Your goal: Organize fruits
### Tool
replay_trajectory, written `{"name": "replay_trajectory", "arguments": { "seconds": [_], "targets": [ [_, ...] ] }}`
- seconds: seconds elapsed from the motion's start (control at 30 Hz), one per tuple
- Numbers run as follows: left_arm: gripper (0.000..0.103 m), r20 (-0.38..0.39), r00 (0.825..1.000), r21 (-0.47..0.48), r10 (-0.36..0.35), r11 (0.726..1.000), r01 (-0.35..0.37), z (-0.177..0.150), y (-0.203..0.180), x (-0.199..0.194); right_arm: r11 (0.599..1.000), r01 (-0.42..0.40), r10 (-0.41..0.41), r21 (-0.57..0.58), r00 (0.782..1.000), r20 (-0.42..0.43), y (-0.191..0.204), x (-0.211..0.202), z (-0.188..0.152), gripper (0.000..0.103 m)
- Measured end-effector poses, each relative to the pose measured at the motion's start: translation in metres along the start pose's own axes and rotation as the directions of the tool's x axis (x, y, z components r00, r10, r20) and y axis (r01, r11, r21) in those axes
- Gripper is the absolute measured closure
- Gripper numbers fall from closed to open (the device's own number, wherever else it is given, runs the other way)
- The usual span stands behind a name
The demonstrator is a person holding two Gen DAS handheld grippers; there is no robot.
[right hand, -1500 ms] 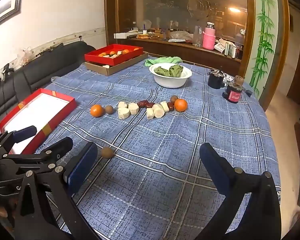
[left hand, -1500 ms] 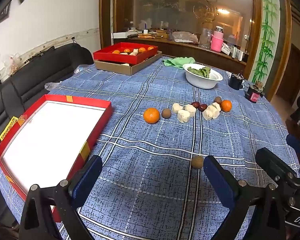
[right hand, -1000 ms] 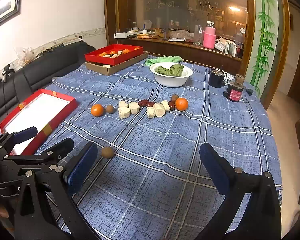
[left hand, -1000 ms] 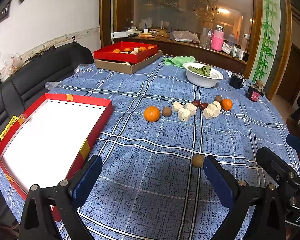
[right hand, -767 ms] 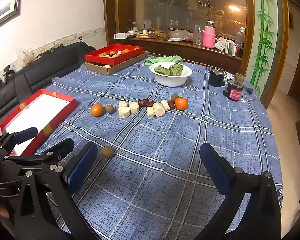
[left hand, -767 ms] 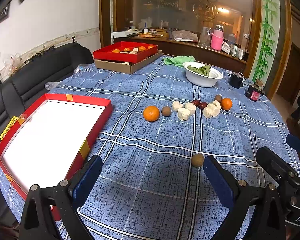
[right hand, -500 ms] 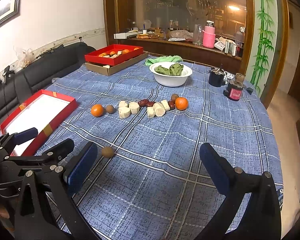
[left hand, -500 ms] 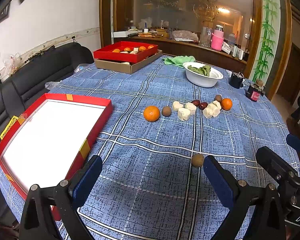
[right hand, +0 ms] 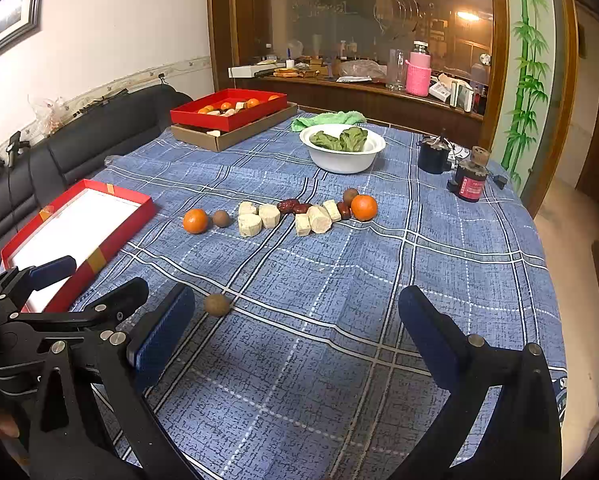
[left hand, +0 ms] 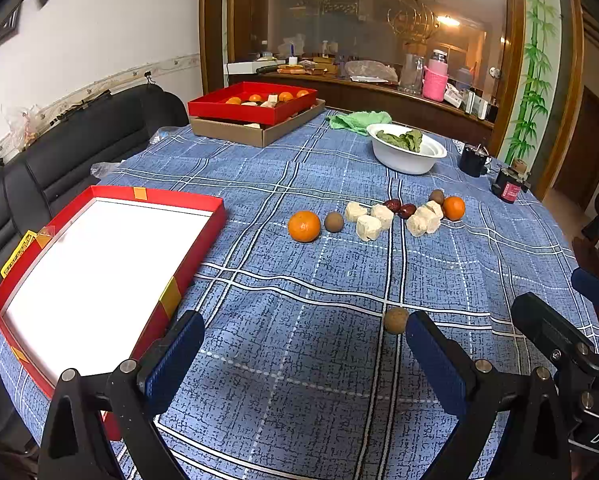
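A row of fruit lies mid-table: an orange [left hand: 304,226], a brown round fruit [left hand: 333,222], pale cut chunks [left hand: 369,227], dark red dates [left hand: 399,206] and a second orange [left hand: 454,208]. A lone brown fruit [left hand: 395,320] lies nearer, just ahead of my left gripper's right finger; it also shows in the right wrist view [right hand: 217,305]. An empty red tray [left hand: 99,272] sits at the left. My left gripper [left hand: 303,356] is open and empty. My right gripper [right hand: 291,340] is open and empty, beside the left gripper [right hand: 59,296].
A filled red tray on a cardboard box [left hand: 255,114] stands at the far left. A white bowl of greens [left hand: 405,152], a green cloth [left hand: 355,122], a black cup [left hand: 472,160] and a small bottle [left hand: 509,186] stand at the back right. A black sofa [left hand: 59,148] borders the left.
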State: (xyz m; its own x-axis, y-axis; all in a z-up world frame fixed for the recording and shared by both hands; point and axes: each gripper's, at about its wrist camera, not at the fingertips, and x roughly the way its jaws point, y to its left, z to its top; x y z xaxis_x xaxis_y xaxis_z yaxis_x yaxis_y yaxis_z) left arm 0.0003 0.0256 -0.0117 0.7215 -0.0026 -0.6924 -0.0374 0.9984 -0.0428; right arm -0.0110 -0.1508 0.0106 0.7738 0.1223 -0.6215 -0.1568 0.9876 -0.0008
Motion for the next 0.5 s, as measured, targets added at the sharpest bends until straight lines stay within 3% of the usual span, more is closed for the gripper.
{"name": "replay_trajectory", "arguments": {
  "seconds": [0.5],
  "targets": [
    [0.003,0.002,1.0,0.011,-0.003,1.0,0.003,-0.0004,-0.0001,-0.0007,1.0,-0.003,0.003,0.003,1.0,-0.004,0.0,0.0003,0.0006,0.0]
  ]
}}
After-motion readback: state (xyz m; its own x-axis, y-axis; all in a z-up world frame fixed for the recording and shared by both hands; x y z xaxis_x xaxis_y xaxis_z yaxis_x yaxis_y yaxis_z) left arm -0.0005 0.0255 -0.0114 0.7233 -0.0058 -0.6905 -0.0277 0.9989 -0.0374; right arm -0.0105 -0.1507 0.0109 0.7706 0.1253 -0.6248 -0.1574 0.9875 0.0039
